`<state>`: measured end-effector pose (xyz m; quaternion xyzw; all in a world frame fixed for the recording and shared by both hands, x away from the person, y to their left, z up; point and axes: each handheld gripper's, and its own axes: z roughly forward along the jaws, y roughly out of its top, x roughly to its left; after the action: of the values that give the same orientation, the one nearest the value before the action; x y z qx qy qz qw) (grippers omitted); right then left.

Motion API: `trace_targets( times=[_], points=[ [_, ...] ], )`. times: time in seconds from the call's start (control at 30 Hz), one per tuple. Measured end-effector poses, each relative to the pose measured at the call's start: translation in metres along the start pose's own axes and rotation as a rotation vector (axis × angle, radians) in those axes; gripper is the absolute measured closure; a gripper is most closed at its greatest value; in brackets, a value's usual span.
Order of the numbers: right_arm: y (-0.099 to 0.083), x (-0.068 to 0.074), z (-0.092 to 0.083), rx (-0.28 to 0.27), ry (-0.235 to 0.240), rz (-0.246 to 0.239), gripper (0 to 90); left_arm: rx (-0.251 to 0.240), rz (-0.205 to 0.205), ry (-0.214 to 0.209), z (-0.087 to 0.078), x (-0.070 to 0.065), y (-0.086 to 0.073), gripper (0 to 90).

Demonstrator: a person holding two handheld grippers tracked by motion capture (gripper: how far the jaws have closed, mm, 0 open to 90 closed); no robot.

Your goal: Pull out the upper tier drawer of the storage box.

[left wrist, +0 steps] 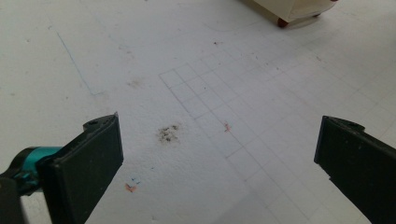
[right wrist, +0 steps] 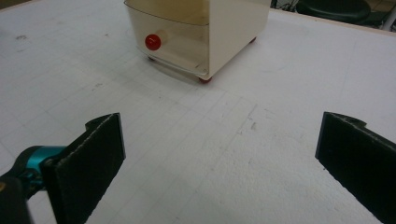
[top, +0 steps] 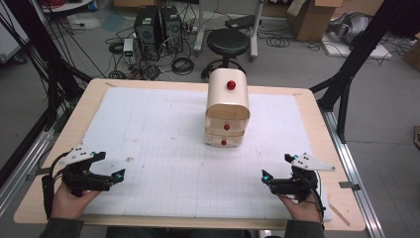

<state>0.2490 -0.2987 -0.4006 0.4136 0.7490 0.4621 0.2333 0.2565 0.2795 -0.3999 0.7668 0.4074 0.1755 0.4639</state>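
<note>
Drawer box: a small cream drawer box (top: 227,106) with a rounded top stands upright on the white mat, toward the far side of the table and about midway across it. In the right gripper view its lowest drawer (right wrist: 175,35) is see-through.
Knobs: three red knobs (top: 231,85) sit on the drawer box, one on the curved top and two on the drawer fronts below it, in a line down the middle.
Feet: small red feet (right wrist: 204,80) hold the drawer box just off the mat.
Left gripper: the left gripper (top: 111,166) lies near and to the left of the drawer box, well apart from it, held in the person's left hand (top: 69,201). Its jaws are spread wide with nothing between them, over bare mat.
Right gripper: the right gripper (top: 277,167) lies near and to the right of the drawer box, well apart from it, held in the right hand (top: 299,208). Its jaws are spread wide and grip nothing; they point toward the box's lower corner.
Mat: the white mat (top: 163,148) under the drawer box carries a faint grid and a dark smudge (left wrist: 168,134) ahead of the left gripper.
Table: the wooden table (top: 84,106) shows as a border around the mat.
Stool: a black stool (top: 228,42) stands on the floor beyond the drawer box.
</note>
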Motion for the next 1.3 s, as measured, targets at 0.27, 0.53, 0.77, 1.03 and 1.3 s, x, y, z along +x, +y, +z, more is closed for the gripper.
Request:
trace_targets(
  times=[0.27,0.53,0.77,1.03,1.3],
  points=[
    [-0.002,-0.002,0.001,0.005,0.006,0.002,0.4,0.004,-0.003,-0.002,0.003,0.001,0.000,1.7],
    [-0.003,-0.004,0.002,0.006,0.004,0.007,0.5,0.006,-0.003,-0.007,0.005,0.001,-0.001,1.7],
    [-0.002,-0.002,0.003,0.008,-0.001,0.004,0.4,0.005,-0.004,-0.004,0.004,0.001,-0.001,1.7],
    [0.005,0.006,0.007,0.005,0.003,-0.015,0.4,0.006,-0.003,-0.003,0.002,0.001,-0.003,1.7],
    [0.014,0.016,0.003,-0.009,-0.017,-0.037,0.5,0.009,-0.003,-0.009,0.003,-0.001,-0.004,1.7]
  ],
)
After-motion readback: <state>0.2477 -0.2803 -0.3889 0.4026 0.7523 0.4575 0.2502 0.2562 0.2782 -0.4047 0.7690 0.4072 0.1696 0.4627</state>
